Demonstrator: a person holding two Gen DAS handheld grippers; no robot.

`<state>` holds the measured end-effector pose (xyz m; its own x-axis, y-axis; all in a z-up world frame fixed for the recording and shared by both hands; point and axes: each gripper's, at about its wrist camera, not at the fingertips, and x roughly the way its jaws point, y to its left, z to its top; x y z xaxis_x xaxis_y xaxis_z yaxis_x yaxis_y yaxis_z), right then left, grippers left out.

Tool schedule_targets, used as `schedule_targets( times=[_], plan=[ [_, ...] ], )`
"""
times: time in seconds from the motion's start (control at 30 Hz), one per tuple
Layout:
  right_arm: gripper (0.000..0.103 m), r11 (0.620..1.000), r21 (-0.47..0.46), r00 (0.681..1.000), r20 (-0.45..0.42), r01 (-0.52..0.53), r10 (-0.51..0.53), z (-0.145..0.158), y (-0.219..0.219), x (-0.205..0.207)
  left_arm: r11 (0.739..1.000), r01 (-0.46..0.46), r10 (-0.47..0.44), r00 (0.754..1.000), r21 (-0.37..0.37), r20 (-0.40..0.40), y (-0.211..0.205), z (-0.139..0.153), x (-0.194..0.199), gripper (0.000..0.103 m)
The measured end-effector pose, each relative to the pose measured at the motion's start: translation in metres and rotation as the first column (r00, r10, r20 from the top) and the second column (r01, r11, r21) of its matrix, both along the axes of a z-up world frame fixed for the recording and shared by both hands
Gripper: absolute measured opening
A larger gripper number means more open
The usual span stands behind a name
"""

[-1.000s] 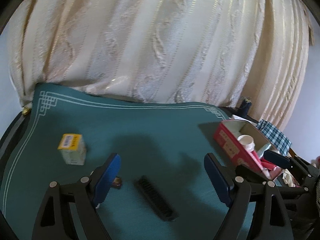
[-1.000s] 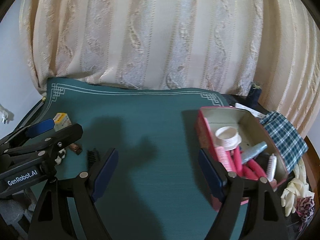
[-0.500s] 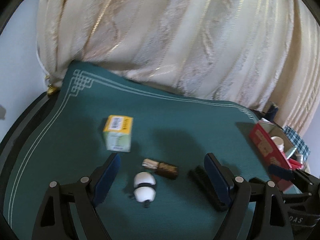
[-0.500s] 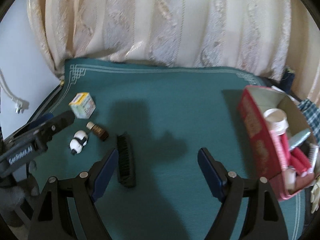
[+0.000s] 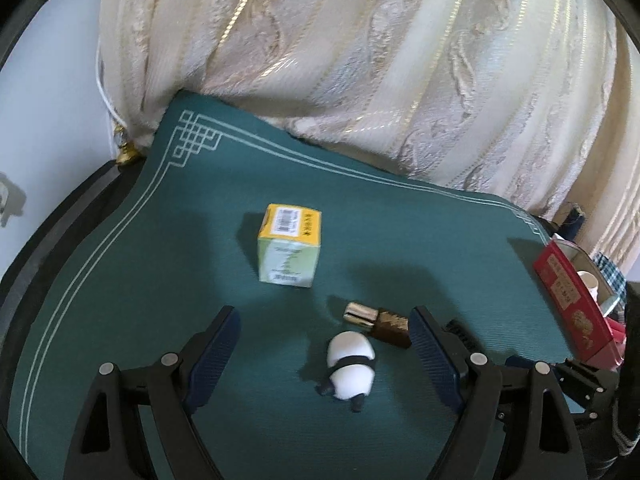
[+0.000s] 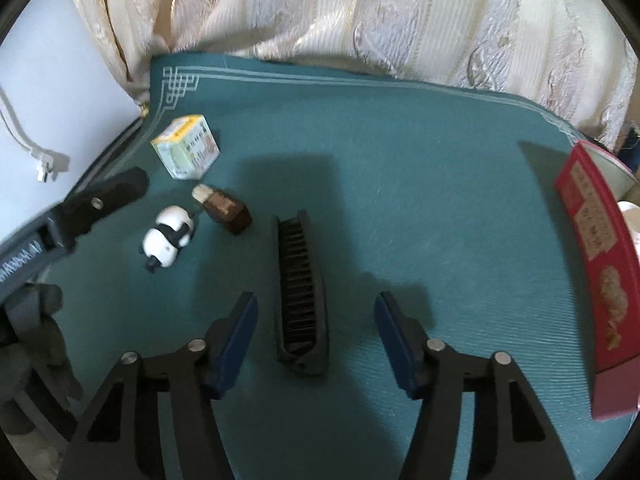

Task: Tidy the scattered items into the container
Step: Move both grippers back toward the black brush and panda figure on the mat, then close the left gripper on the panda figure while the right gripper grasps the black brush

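On the green mat (image 6: 400,168) lie a black comb (image 6: 301,288), a brown bottle (image 6: 224,209), a black-and-white panda figure (image 6: 168,240) and a yellow-topped box (image 6: 186,152). My right gripper (image 6: 316,322) hangs over the comb's near end; its jaws are closing, with the comb between them and the pads clear of it. My left gripper (image 5: 325,354) is open, straddling the panda figure (image 5: 351,364) with the bottle (image 5: 378,322) near its right finger. The box (image 5: 289,250) stands beyond. The red container (image 6: 598,264) stands at the right edge.
A cream curtain (image 5: 380,60) hangs behind the table. A white plug and cord (image 6: 44,164) hang at the left wall. The red container (image 5: 572,300) holds several items, mostly hidden. A checked cloth (image 5: 608,276) lies past it.
Both grippers swung left and dropped toward the scattered items. The panda and bottle came between the left fingers; the comb came between the right fingers, which have narrowed.
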<state>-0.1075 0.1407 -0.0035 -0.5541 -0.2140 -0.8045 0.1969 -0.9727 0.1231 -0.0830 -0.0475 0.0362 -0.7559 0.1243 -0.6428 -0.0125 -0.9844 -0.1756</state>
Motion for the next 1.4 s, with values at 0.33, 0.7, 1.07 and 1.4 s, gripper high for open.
schedule_targets(
  times=[0.33, 0.7, 1.07, 1.4],
  plan=[
    [0.057, 0.999, 0.054, 0.999, -0.037, -0.006, 0.008, -0.003, -0.003, -0.001, 0.996, 0.077, -0.075, 0.996, -0.043, 0.045, 0.01, -0.017, 0.005, 0.087],
    [0.07, 0.995, 0.077, 0.998, -0.016, -0.056, 0.057, -0.006, -0.011, -0.003, 0.993, 0.118, -0.116, 0.985, -0.007, 0.128, 0.015, -0.032, -0.009, 0.063],
    [0.061, 0.994, 0.107, 0.999, -0.033, -0.039, 0.043, -0.006, -0.015, -0.001, 0.984, 0.165, -0.151, 0.974, -0.07, 0.17, 0.032, -0.039, -0.019, 0.037],
    [0.029, 0.999, 0.045, 0.998, -0.067, -0.004, 0.007, -0.001, -0.003, 0.004, 0.961, 0.181, -0.171, 0.983, -0.21, 0.066, 0.05, -0.024, 0.005, 0.035]
  ],
)
